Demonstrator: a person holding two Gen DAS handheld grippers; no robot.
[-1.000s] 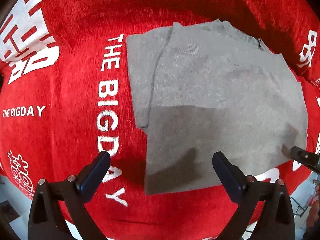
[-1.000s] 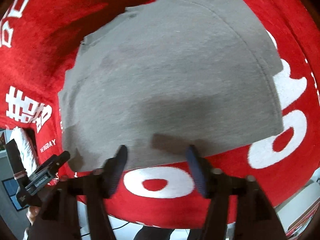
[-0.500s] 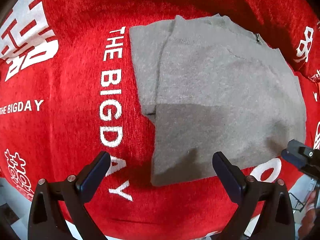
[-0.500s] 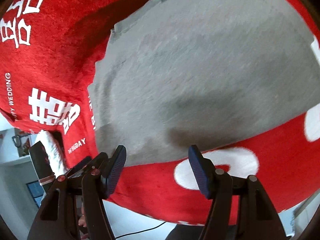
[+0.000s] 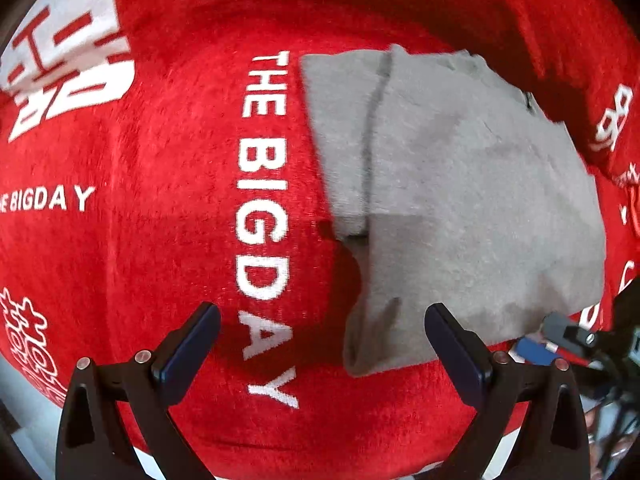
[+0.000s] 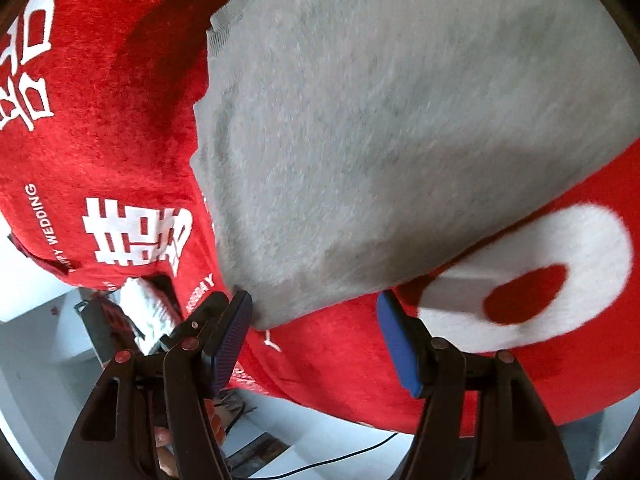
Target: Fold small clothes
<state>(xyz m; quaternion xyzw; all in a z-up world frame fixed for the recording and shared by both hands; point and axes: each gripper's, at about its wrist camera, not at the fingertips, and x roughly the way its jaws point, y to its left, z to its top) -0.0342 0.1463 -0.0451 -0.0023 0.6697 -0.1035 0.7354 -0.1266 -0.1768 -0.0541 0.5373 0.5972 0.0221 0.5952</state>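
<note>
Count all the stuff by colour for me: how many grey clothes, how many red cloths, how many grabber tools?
Grey: 1, the grey garment
Red: 1, the red cloth with white writing
Black with blue pads: 2, the left gripper and the right gripper, both open and empty
Total: 4

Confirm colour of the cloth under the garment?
Red with white lettering, under the grey garment; the cloth shows best in the left wrist view.

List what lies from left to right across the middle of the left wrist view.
Small "BIGDAY" lettering → large "THE BIGDAY" lettering → folded sleeve → body of the grey garment → red cloth again at the right edge.
</note>
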